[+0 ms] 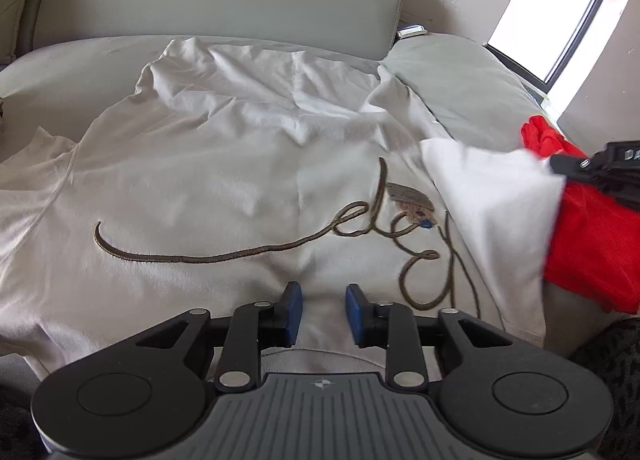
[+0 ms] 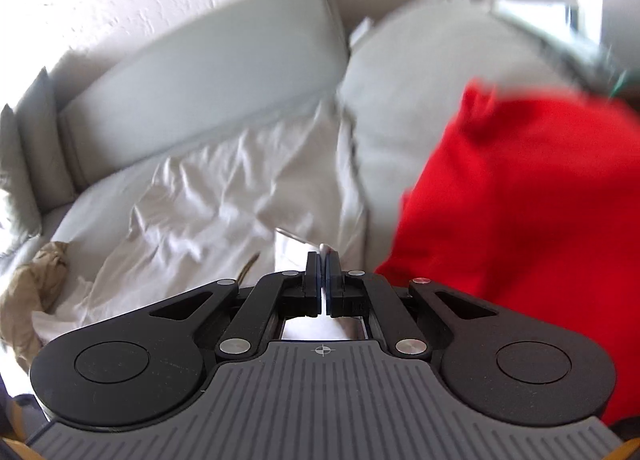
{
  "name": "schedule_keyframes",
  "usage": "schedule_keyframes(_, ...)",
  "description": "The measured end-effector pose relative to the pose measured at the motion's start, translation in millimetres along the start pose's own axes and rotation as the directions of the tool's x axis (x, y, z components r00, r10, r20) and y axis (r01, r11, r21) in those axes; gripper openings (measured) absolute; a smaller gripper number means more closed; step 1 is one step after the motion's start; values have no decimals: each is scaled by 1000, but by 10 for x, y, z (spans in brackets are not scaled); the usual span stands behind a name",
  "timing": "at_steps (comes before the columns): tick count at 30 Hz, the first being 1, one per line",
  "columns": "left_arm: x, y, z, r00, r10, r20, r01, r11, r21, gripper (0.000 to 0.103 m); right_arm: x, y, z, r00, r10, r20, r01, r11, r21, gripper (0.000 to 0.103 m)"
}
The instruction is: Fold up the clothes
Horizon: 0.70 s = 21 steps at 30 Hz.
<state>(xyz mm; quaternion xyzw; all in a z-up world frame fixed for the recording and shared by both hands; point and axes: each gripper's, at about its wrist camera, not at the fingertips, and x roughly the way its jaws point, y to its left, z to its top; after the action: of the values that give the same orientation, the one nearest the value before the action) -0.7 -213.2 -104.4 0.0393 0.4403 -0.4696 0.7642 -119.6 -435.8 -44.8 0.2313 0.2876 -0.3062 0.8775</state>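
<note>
The cream T-shirt (image 1: 240, 164), soft, wrinkled, with corded script embroidery, lies flat beneath the left gripper (image 1: 323, 310), jaws apart. The right gripper (image 2: 322, 280) clamps its sleeve (image 1: 488, 196).

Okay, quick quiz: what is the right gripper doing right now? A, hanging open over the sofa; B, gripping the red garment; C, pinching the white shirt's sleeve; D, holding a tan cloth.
C: the right gripper is shut on a fold of the white shirt, its sleeve lifted beside the red garment.
</note>
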Motion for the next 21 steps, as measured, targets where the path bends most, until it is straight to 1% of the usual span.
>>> schedule_keyframes(1, -15, -21, 1, 1000, -10, 0, 10, 1000, 3, 19, -112, -49, 28, 999, -32, 40, 32, 999, -4, 1)
schedule_keyframes(4, -60, -83, 6, 999, -40, -2, 40, 999, 12, 20, -349, -328, 74, 990, -109, 89, 104, 993, 61, 1)
schedule_keyframes(5, -46, -155, -16, 998, -54, -13, 54, 998, 21, 20, -428, -421, 89, 985, -135, 104, 127, 988, 83, 1)
schedule_keyframes(7, 85, -258, -114, 996, -58, -66, 61, 997, 38, 21, -550, -617, 98, 975, -188, 118, 173, 976, 129, 1)
schedule_keyframes(9, 212, -320, -224, 992, -55, -110, 61, 997, 52, 21, -475, -844, -7, 972, -231, 51, 219, 961, 171, 1)
schedule_keyframes(10, 260, -327, -286, 991, -52, -121, 59, 997, 57, 21, -402, -917, -74, 972, -236, 5, 232, 957, 175, 1)
schedule_keyframes(11, 252, -330, -309, 992, -48, -121, 56, 997, 60, 21, -338, -977, -139, 971, -238, -35, 241, 954, 178, 1)
schedule_keyframes(12, 222, -332, -317, 992, -45, -115, 53, 997, 63, 21, -316, -1002, -191, 972, -230, -48, 235, 955, 182, 2)
schedule_keyframes(14, 121, -314, -322, 995, -27, -94, 33, 998, 62, 22, -364, -1003, -255, 979, -201, -34, 203, 959, 196, 15)
schedule_keyframes(15, 36, -285, -314, 997, -7, -74, 11, 998, 54, 27, -413, -981, -254, 982, -188, -26, 190, 961, 202, 27)
schedule_keyframes(16, -50, -255, -306, 998, 13, -55, -10, 999, 45, 34, -482, -947, -248, 985, -174, -11, 173, 963, 205, 42)
schedule_keyframes(17, -142, -162, -313, 999, 42, -33, -42, 999, 12, 36, -553, -899, -248, 987, -159, 3, 155, 967, 201, 45)
schedule_keyframes(19, -332, 76, -339, 994, 110, 7, -109, 991, -76, 38, -702, -752, -273, 992, -121, 26, 116, 980, 159, 48)
schedule_keyframes(20, -427, 195, -352, 989, 145, 25, -141, 983, -121, 39, -767, -676, -305, 996, -89, 27, 84, 986, 141, 51)
schedule_keyframes(21, -522, 314, -365, 983, 180, 42, -171, 971, -166, 39, -824, -604, -354, 999, -47, 21, 43, 991, 130, 56)
